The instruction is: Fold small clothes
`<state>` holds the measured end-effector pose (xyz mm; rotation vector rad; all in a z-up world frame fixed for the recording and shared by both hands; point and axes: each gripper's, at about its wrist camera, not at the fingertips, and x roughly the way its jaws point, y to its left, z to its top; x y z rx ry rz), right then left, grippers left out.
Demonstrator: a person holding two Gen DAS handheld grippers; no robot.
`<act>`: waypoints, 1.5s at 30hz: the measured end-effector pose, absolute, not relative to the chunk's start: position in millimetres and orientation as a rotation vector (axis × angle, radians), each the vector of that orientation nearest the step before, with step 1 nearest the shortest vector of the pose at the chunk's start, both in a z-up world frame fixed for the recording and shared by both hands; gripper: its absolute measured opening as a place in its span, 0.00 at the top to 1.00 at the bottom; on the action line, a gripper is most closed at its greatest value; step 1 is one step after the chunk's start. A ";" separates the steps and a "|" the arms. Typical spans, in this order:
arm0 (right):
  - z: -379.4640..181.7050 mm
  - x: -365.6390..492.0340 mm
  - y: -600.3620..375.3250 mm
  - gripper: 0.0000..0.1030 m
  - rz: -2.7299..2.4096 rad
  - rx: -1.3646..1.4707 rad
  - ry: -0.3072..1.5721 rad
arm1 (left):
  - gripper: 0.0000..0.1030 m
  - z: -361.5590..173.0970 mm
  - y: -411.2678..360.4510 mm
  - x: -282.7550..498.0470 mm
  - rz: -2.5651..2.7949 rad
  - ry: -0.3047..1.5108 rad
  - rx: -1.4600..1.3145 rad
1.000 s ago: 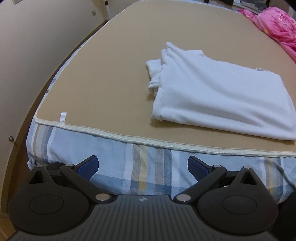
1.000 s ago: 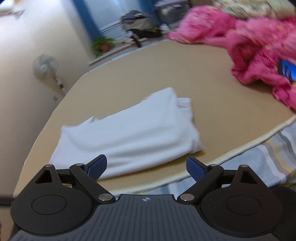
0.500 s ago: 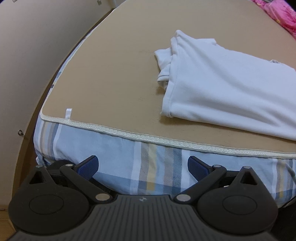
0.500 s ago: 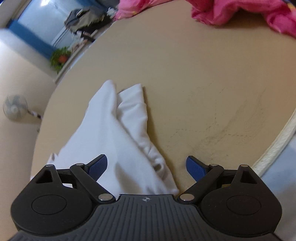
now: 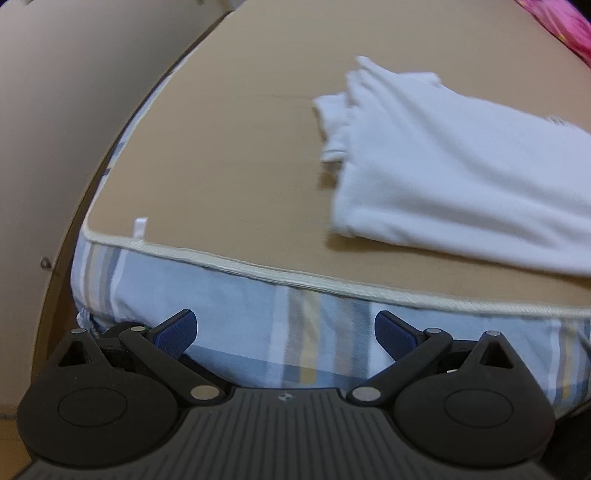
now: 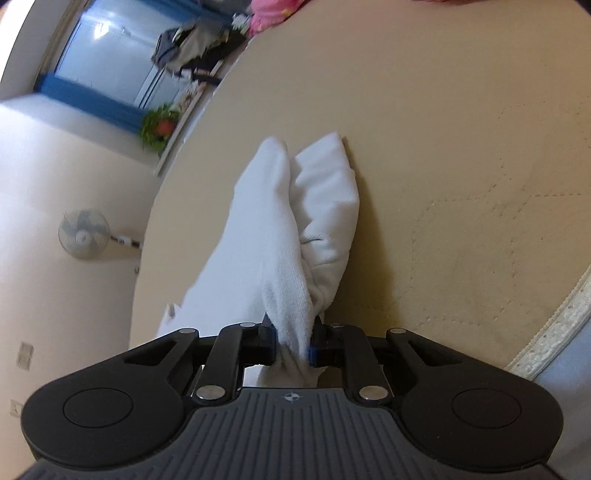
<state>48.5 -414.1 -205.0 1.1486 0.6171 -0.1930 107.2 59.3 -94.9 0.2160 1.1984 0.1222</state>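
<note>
Our right tool (image 6: pixel 291 347) has just closed on the white shirt (image 6: pixel 273 236). A moment ago its two blue pads stood wide apart with nothing between them. Now they pinch a bunched end of the cloth tight, close to the edge of the bed (image 6: pixel 461 155). That tells us the grab is done, and we think the next part of the fold can start: lifting this end and laying it over the rest.

The right tool sits low, almost down on the bed, and it points along the length of the shirt. The view is tipped to one side, so we think the hand is rolled over a bit. From the pads the shirt runs away from us in two soft humps that lie side by side on the tan bed top.

Our left tool (image 5: pixel 286 330) is wide open and holds nothing. It hangs in front of the striped side of the bed (image 5: pixel 236 306), below the bed top and well apart from the shirt (image 5: pixel 461 166). It has drifted a little nearer than it was a second ago, and the picture is a bit smeared, so it seems to be moving.

In the left view the shirt lies folded on the bed top, up and to the right. A pink blanket (image 5: pixel 565 26) peeks in at the far corner.
</note>
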 end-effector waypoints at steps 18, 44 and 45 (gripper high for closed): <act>-41.2 150.3 -253.4 0.86 -0.241 0.299 0.645 | 0.00 -127.5 158.3 162.8 0.198 1.241 -0.057; -69.3 135.1 -16.6 0.44 0.546 -0.073 0.824 | 0.01 -127.4 167.5 159.9 0.066 1.208 -0.157; -63.3 133.5 -29.4 0.44 0.478 -0.042 0.795 | 0.01 -125.3 160.1 160.0 0.036 1.197 -0.151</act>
